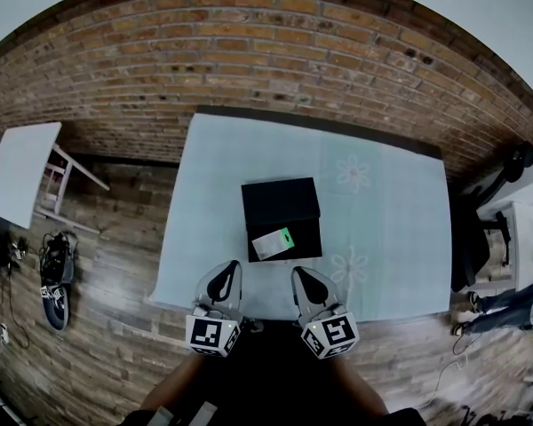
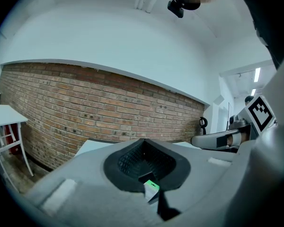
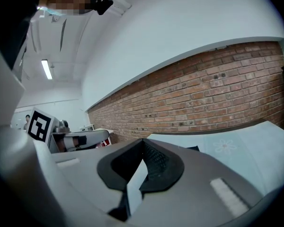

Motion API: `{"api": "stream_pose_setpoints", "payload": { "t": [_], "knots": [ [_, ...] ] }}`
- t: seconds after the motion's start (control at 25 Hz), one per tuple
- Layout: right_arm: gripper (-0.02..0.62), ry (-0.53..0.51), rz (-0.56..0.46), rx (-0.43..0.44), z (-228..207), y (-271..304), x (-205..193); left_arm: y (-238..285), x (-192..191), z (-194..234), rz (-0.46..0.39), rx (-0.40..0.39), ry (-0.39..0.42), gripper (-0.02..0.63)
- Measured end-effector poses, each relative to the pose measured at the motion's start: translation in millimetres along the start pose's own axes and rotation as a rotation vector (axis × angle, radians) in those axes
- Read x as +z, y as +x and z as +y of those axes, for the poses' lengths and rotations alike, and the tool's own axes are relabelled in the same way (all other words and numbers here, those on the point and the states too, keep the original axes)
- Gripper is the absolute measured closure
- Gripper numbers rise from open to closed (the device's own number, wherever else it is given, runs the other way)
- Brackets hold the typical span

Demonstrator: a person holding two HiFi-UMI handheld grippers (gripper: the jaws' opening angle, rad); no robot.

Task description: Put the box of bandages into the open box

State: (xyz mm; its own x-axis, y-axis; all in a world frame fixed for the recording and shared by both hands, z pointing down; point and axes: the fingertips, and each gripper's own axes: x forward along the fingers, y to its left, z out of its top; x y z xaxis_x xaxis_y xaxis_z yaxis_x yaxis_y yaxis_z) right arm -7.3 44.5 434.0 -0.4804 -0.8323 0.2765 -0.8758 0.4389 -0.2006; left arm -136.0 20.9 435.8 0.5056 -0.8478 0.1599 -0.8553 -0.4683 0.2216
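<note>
In the head view a black open box (image 1: 281,204) lies in the middle of the table. A small white box of bandages with a green end (image 1: 273,243) rests askew on the black box's near part. My left gripper (image 1: 226,275) and right gripper (image 1: 303,276) hover side by side over the table's near edge, just short of the black box, and both are shut with nothing in them. In the left gripper view the bandage box (image 2: 151,187) shows through the notch of the left gripper (image 2: 157,200). Only pale table shows between the pads of the right gripper (image 3: 132,193).
The table wears a pale blue cloth (image 1: 382,229) with flower prints, and a brick wall (image 1: 275,51) stands behind it. A white side table (image 1: 19,172) and shoes (image 1: 57,302) are on the wooden floor at the left. A chair and a white unit (image 1: 506,238) stand at the right.
</note>
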Motion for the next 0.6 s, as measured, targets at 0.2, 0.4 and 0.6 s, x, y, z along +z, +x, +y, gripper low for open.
{"api": "stream_pose_setpoints", "payload": {
  "t": [0.2,0.4,0.6],
  "knots": [
    [0.594,-0.009,0.007,-0.013,0.4,-1.0,-1.0,-1.2,3.4,-0.2,-0.001,0.003,0.002,0.607],
    [0.594,-0.007,0.014,-0.017,-1.1,-2.1,-4.7,-3.0,2.1,1.5,0.000,0.009,-0.001,0.607],
    [0.594,-0.006,0.015,-0.008,2.3,-3.2,-5.8,-5.8,-4.2,0.9,0.003,0.004,0.000,0.607]
  ]
}}
